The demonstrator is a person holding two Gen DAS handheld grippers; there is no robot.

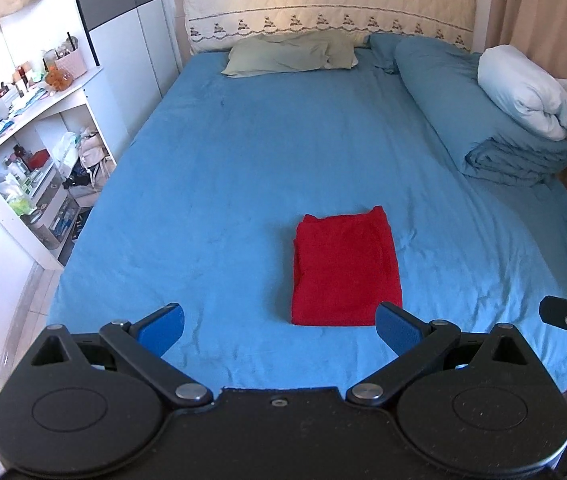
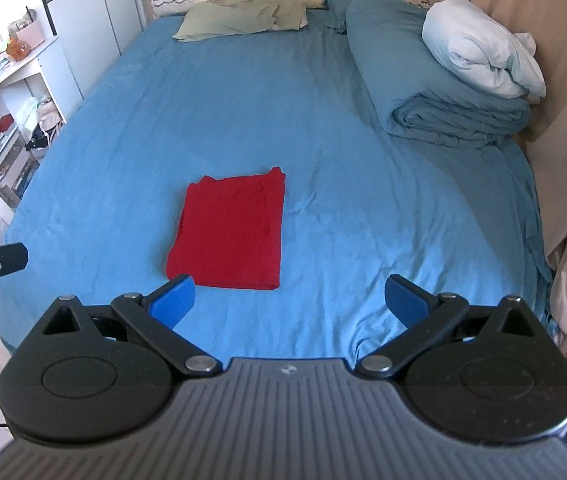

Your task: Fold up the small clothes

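Observation:
A small red garment [image 1: 345, 270] lies folded into a neat rectangle on the blue bed sheet [image 1: 223, 168], near the foot of the bed. It also shows in the right wrist view [image 2: 229, 232]. My left gripper [image 1: 279, 326] is open and empty, held above the sheet just short of the garment's near edge. My right gripper [image 2: 289, 300] is open and empty, held to the right of the garment's near edge. Neither gripper touches the cloth.
A green pillow [image 1: 291, 54] lies at the headboard. A rolled blue duvet [image 1: 483, 120] with a white pillow [image 1: 531, 92] on it lies along the right side. A cluttered white shelf unit [image 1: 31, 152] stands left of the bed. Beige curtains [image 2: 555, 60] hang at right.

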